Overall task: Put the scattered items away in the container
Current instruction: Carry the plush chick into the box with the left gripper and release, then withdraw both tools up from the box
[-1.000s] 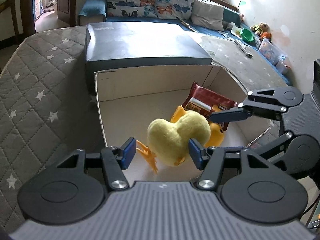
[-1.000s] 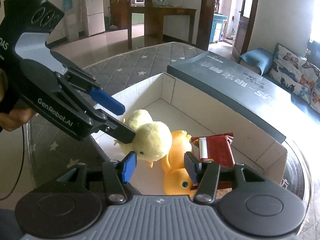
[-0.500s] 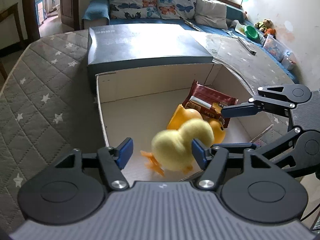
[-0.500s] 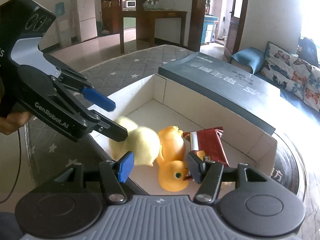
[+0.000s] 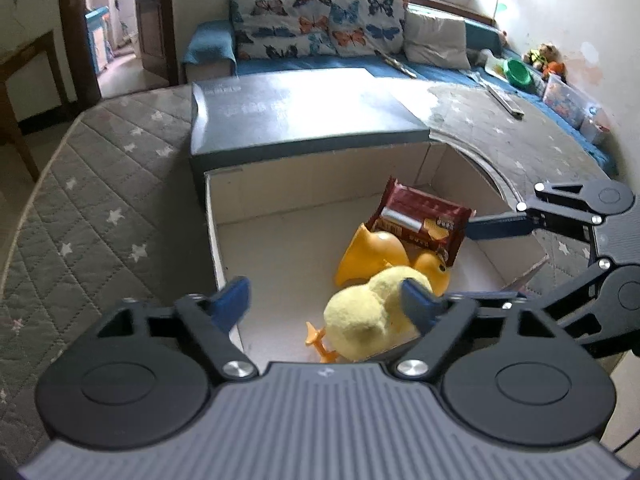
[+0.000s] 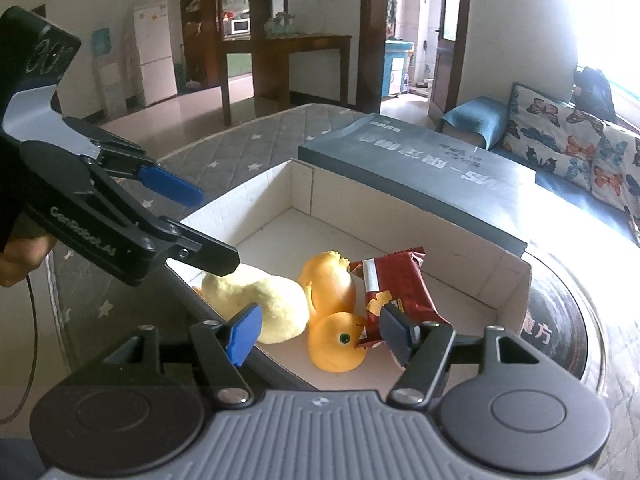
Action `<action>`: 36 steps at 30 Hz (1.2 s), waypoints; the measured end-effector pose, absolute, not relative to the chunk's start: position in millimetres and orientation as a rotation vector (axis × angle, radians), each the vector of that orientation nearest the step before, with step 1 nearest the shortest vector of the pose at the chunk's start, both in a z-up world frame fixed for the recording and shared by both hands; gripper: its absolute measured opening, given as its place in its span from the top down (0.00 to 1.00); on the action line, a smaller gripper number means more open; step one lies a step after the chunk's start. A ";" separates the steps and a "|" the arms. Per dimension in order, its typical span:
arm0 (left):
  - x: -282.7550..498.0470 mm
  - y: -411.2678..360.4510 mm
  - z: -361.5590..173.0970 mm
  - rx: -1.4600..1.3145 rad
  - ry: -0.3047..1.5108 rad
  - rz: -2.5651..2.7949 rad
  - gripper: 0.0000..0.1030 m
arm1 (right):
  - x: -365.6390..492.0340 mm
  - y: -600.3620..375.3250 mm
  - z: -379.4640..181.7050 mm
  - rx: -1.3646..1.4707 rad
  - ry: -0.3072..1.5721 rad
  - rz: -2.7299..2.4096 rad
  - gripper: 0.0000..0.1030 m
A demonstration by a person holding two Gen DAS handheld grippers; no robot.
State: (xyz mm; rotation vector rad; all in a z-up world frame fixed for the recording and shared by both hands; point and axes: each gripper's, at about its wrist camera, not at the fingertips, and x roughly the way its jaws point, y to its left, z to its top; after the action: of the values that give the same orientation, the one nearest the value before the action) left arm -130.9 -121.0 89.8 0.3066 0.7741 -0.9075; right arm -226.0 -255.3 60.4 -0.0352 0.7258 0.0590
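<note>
Your fuzzy yellow plush duck [image 5: 362, 318] lies inside the white cardboard box [image 5: 280, 196], against the glossy rubber duck [image 6: 334, 344] and crinkly red wrapper [image 6: 394, 284]; left gripper [image 5: 324, 300] and right gripper [image 6: 320, 330] both spread, empty.

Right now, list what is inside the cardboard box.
Inside the cardboard box: plush duck, two orange rubber ducks, red snack packet. Anything beneath them is hidden.

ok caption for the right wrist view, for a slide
Open right gripper above a cardboard box holding a plush duck, rubber duck and snack packet.
</note>
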 end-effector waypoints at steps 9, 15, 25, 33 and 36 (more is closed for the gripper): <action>-151.8 -124.2 101.8 0.346 0.706 -0.894 0.12 | -236.8 -259.9 61.5 -0.001 0.707 0.020 0.19; -158.4 -124.3 106.5 0.314 0.700 -0.867 0.09 | -247.0 -264.2 64.6 0.035 0.691 -0.018 0.17; -171.0 -122.8 114.5 0.266 0.660 -0.825 0.00 | -261.1 -274.5 64.9 0.095 0.684 -0.094 0.10; -177.3 -125.2 110.0 0.251 0.696 -0.776 0.00 | -271.5 -276.8 67.2 0.114 0.684 -0.127 0.05; -179.6 -124.7 109.4 0.236 0.710 -0.759 0.00 | -274.3 -276.9 66.6 0.118 0.690 -0.130 0.03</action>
State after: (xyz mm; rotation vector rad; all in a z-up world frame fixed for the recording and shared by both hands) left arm -179.6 -124.7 109.4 0.2360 0.7100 -0.7586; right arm -274.2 -276.9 66.6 0.1183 0.6898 -0.1303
